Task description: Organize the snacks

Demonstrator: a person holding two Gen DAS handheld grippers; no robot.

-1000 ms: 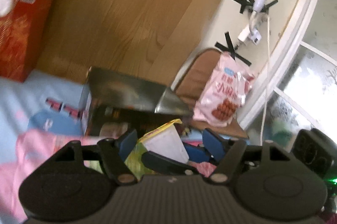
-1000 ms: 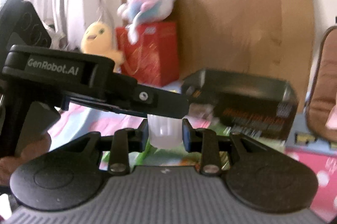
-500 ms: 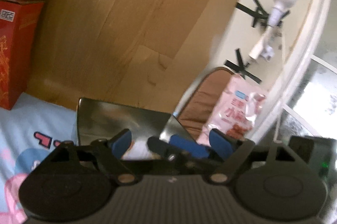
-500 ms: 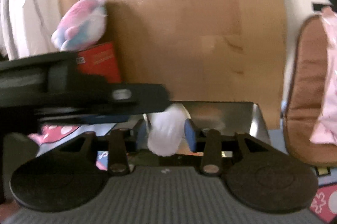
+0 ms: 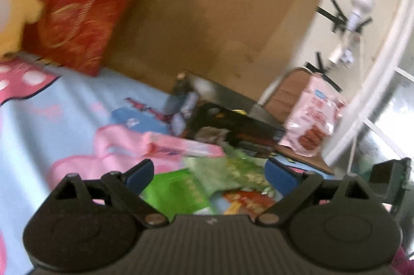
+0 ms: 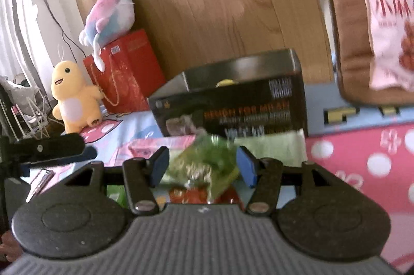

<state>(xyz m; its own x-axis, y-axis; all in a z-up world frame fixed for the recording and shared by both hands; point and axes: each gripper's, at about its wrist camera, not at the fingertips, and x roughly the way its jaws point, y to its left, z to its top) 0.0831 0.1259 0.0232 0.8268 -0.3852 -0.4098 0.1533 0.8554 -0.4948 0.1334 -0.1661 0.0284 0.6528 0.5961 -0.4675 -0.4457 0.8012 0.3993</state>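
- Left gripper [image 5: 209, 172]: jaws wide, just been opening, nothing grasped; a pile of snack packets lies below and between the blue pads, untouched as far as the blur shows.
- Right gripper [image 6: 203, 166]: jaws about half apart, just been opening, released; green snack bag [image 6: 207, 161] sits between the pads, contact not clear.
- Snack pile on the blue-pink bed sheet [image 5: 51, 114]: green packet [image 5: 178, 194], red-orange packet [image 5: 248, 202], pink flat pack [image 5: 181, 148].
- Black open box [image 6: 233, 104] just beyond the pile, near the wooden headboard [image 6: 220, 3].
- Pink snack bag [image 5: 310, 119] leans on a brown cushion, far right.
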